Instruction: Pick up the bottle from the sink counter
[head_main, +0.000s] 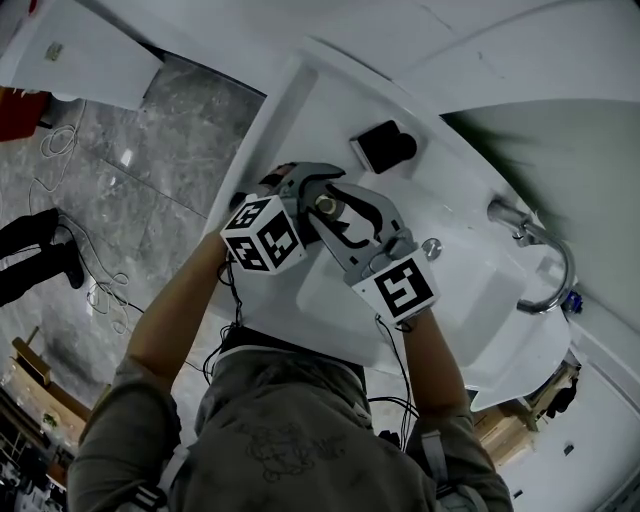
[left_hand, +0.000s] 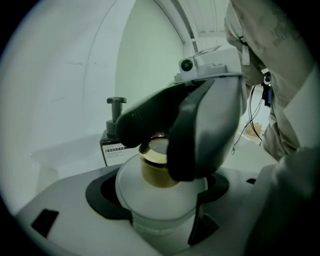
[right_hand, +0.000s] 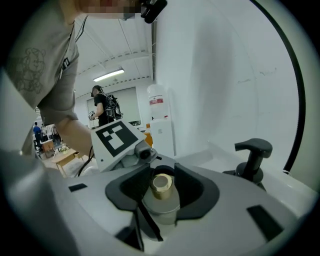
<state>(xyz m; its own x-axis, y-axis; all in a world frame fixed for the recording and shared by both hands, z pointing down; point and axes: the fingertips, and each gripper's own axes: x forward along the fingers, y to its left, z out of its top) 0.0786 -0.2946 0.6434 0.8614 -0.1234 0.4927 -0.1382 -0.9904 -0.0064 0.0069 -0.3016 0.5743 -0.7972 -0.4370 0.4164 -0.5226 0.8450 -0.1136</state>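
A frosted white bottle (left_hand: 161, 202) with a gold cap (left_hand: 154, 169) stands between the jaws of my left gripper (left_hand: 159, 197), whose pads press on its body. In the head view both grippers meet over the cap (head_main: 326, 206) at the sink counter's left end, the left gripper (head_main: 316, 200) coming from the left and the right gripper (head_main: 336, 214) from the right. In the right gripper view, my right gripper (right_hand: 162, 187) stands open with the cap (right_hand: 162, 184) between its dark fingers (right_hand: 197, 190), a small gap on each side. Those fingers (left_hand: 200, 135) hide part of the cap in the left gripper view.
A black pump dispenser (head_main: 385, 147) stands on the white counter (head_main: 300, 110) just beyond the bottle, also seen as the dispenser (right_hand: 252, 160). The basin (head_main: 470, 290) and chrome faucet (head_main: 535, 250) lie to the right. The wall is close behind. Cables (head_main: 100, 290) lie on the floor to the left.
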